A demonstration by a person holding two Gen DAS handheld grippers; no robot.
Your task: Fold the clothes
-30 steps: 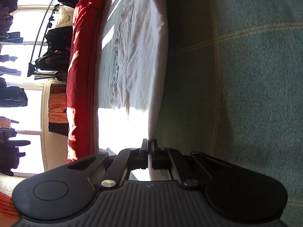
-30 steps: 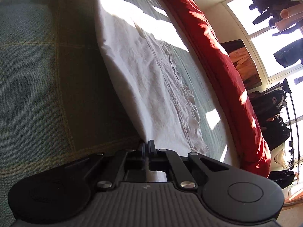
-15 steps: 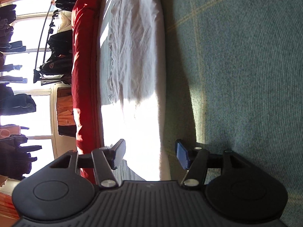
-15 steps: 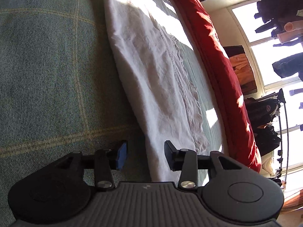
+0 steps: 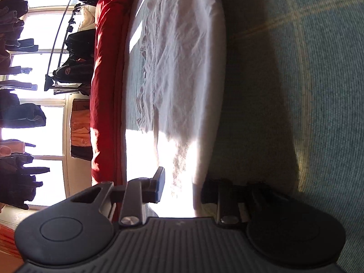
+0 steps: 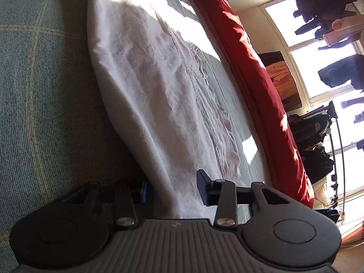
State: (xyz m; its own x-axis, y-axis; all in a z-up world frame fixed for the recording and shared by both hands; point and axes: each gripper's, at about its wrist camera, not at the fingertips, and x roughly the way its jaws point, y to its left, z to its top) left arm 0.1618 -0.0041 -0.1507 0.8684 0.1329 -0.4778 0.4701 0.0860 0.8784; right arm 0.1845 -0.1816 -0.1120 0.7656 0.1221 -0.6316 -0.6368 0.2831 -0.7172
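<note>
A white garment (image 5: 182, 68) lies folded in a long strip on the green checked bedcover (image 5: 307, 91). Its near folded edge runs between the fingers of my left gripper (image 5: 183, 188), whose jaws stand apart and do not press on it. In the right wrist view the same white garment (image 6: 154, 79) stretches away across the bedcover (image 6: 45, 91). Its other end lies between the fingers of my right gripper (image 6: 173, 191). Those jaws are closing, and a gap still shows on both sides of the cloth.
A red quilt (image 5: 107, 79) (image 6: 257, 68) runs along the far side of the bed. Beyond it are bright windows (image 5: 34, 122), dark clothes hanging on a rack (image 6: 314, 141) and an orange cloth (image 5: 79, 125). Strong sunlight washes out part of the garment.
A second ago both grippers were shut on the garment's edge. Both opened half a second ago and have since sunk closer to the bed, the cloth lying between their parted fingers.
</note>
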